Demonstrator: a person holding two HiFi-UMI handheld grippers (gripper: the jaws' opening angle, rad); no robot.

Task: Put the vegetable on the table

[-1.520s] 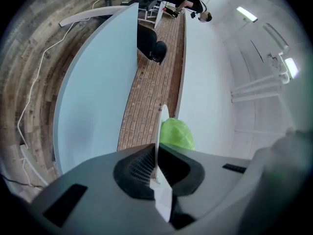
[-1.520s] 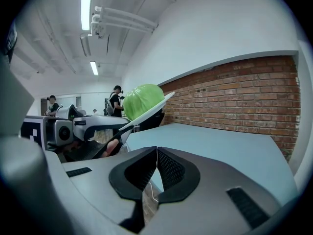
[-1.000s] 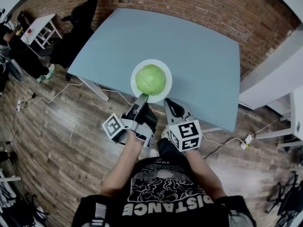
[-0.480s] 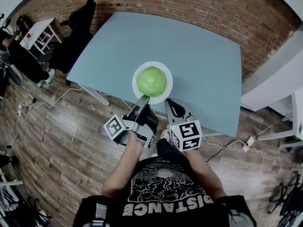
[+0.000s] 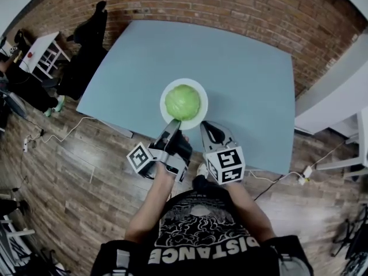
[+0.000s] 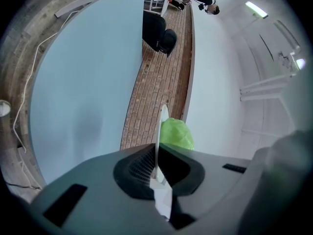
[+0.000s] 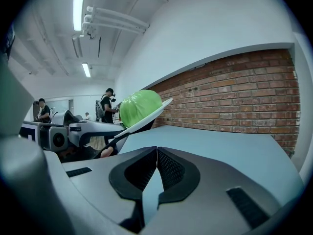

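Head view: left tool (image 5: 174, 123) rolled sideways, clamped on plate (image 5: 163, 100) — cabbage (image 5: 183, 101) aboard; right tool (image 5: 207, 129) closed, empty.

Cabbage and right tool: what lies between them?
Only the rim of the white plate separates the right tool from the cabbage, as the head view shows. The left tool grips that plate.

The person's black shirt (image 5: 202, 236) reads "DISTANCE", seen upside down.
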